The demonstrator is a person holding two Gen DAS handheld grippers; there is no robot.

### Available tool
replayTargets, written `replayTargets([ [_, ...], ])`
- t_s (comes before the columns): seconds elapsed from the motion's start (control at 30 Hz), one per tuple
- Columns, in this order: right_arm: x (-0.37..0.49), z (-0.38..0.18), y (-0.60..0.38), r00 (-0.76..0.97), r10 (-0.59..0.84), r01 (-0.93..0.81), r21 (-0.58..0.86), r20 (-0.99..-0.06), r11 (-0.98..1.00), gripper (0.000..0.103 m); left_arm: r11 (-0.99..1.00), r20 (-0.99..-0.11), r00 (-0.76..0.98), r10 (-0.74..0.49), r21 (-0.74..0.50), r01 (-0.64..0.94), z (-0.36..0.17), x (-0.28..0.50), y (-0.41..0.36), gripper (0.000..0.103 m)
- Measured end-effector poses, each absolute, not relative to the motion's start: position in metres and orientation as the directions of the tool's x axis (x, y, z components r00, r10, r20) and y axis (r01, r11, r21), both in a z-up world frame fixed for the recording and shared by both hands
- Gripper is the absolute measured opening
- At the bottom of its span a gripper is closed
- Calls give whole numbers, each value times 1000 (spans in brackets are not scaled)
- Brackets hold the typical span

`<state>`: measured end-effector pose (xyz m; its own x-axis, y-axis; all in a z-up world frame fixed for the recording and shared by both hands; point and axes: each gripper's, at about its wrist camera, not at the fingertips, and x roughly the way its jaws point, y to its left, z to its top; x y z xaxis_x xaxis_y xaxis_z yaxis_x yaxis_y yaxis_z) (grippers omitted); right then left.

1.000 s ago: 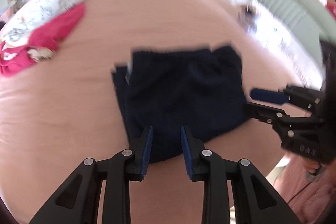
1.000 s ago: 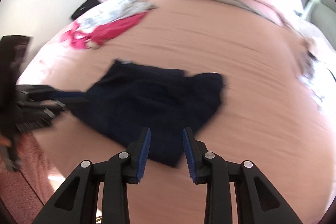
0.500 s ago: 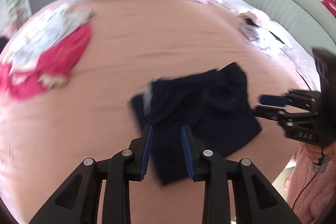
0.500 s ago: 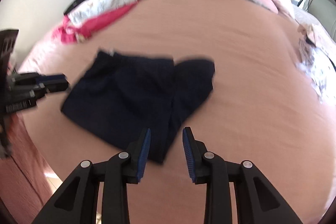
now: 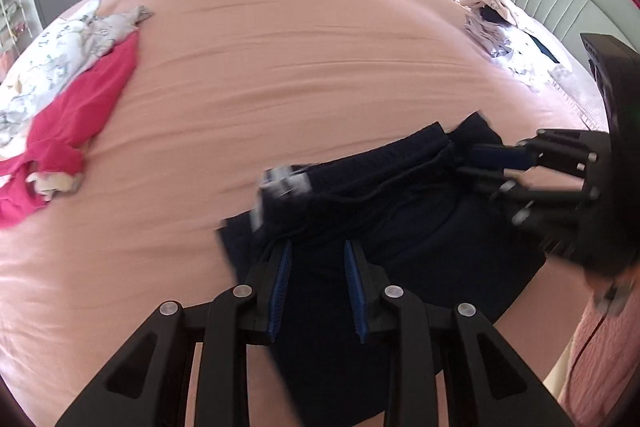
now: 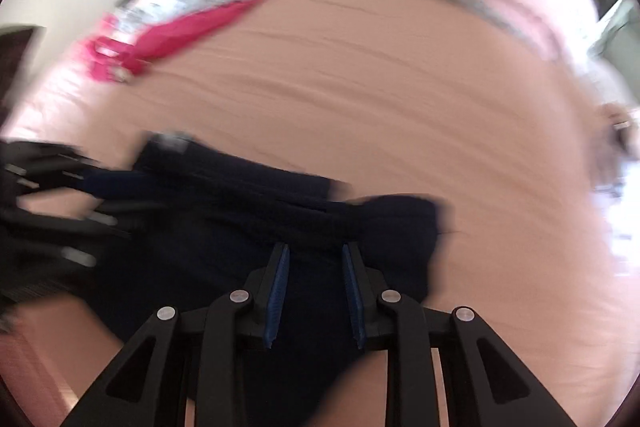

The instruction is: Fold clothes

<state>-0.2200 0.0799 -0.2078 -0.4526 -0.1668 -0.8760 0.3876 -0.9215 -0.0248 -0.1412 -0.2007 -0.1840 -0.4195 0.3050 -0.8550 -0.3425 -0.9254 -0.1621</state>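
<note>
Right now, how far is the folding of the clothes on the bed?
Done: nothing looks finished. In hand: the dark shorts lie spread on the bed, with both open hand-held grippers, left and right, over them. Left: fold them, then the red garment and the white printed clothes.

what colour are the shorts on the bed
Dark navy shorts, clearest in the left wrist view.

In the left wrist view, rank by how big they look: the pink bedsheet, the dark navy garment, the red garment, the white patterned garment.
1. pink bedsheet
2. dark navy garment, inflated by nearness to the camera
3. red garment and white patterned garment: look alike, and the frame edge cuts both, so unranked.
</note>
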Motion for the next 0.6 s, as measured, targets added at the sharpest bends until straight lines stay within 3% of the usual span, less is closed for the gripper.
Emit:
replayTargets([
  [0.17,-215,-199,119,-453,-118,265,-7,-884,-964,27,-939,-830,-453,325,-226,-260,-180,-131,-213,25],
  [0.3,-193,-186,142,-429,-231,210,153,-873,-966,28,-956,-815,-502,289,-221,-191,-170,-118,-218,40],
  [0.43,-172,-181,147,-413,-275,189,213,-868,-959,30,-948,-819,-476,320,-278,-157,-174,-105,-226,41],
  [0.47,-170,-183,144,-413,-278,181,221,-867,-958,32,-940,-818,-463,341,-315,-135,-179,-105,-231,43],
  [0.53,-167,-188,148,-413,-283,145,244,-866,-959,52,-928,-828,-430,361,-363,-80,-193,-108,-237,45],
  [0.6,-174,-198,154,-392,-306,90,294,-868,-951,56,-909,-818,-420,392,-415,-40,-202,-111,-243,46],
])
